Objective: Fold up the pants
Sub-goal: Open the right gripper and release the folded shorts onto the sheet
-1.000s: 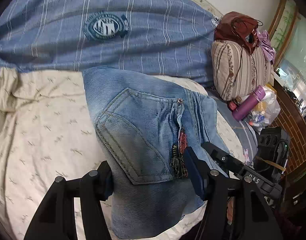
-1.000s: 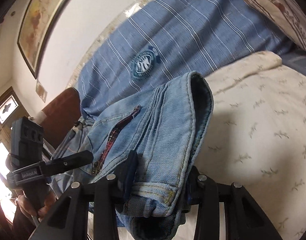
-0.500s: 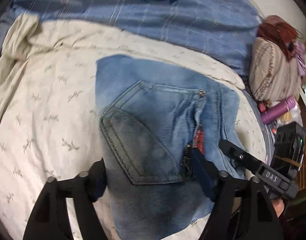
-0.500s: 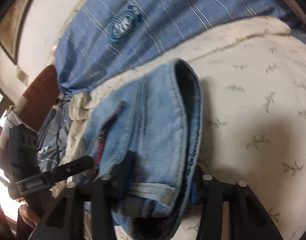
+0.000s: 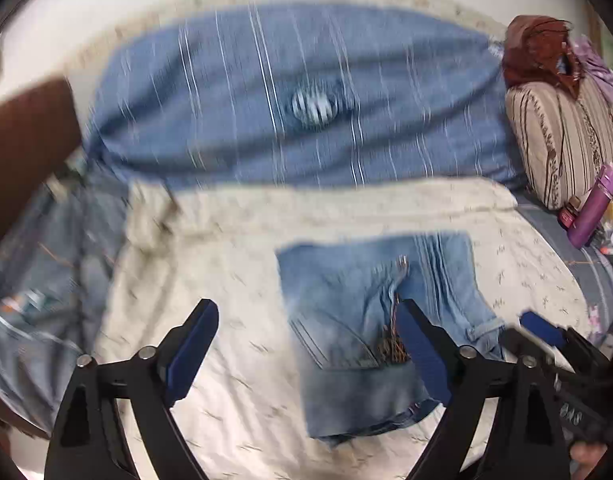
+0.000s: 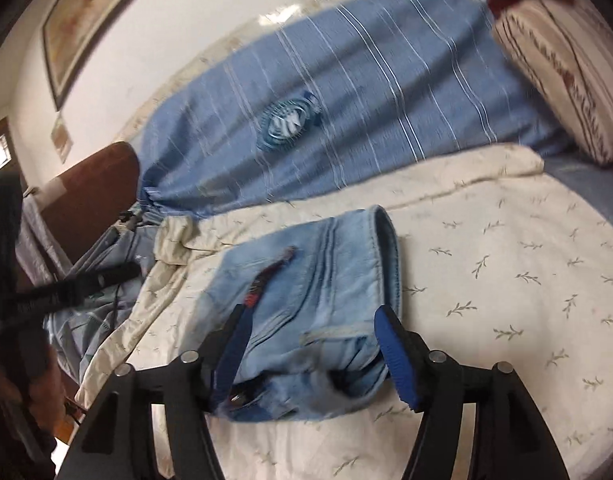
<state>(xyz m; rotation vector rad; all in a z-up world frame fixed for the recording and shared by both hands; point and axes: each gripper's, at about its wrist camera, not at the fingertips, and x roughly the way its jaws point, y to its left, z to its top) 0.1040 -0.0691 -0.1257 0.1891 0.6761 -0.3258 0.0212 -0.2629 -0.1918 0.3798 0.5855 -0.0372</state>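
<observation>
The folded light-blue jeans [image 5: 358,320] lie flat on the cream leaf-print sheet [image 5: 234,380], back pocket up. My left gripper [image 5: 306,344] hovers above and short of them, jaws wide and still opening, its pads off the cloth. My right gripper [image 6: 314,344] straddles the near end of the jeans [image 6: 318,280]. Its jaws are opening and the blue pads stand clear of the denim on both sides. The right gripper [image 5: 542,332] shows at the right edge of the left wrist view. In the right wrist view the left gripper [image 6: 86,284] sits at the far left.
A blue striped blanket [image 5: 306,92] with a round emblem covers the far half of the bed. A striped pillow [image 5: 566,140] and a purple bottle [image 5: 594,208] lie at the right. A brown headboard [image 6: 90,192] and crumpled blue cloth [image 5: 46,272] are at the left.
Both grippers opened and let go of the jeans, then drew back and up. The jeans, held raised a second ago, now lie on the sheet.
</observation>
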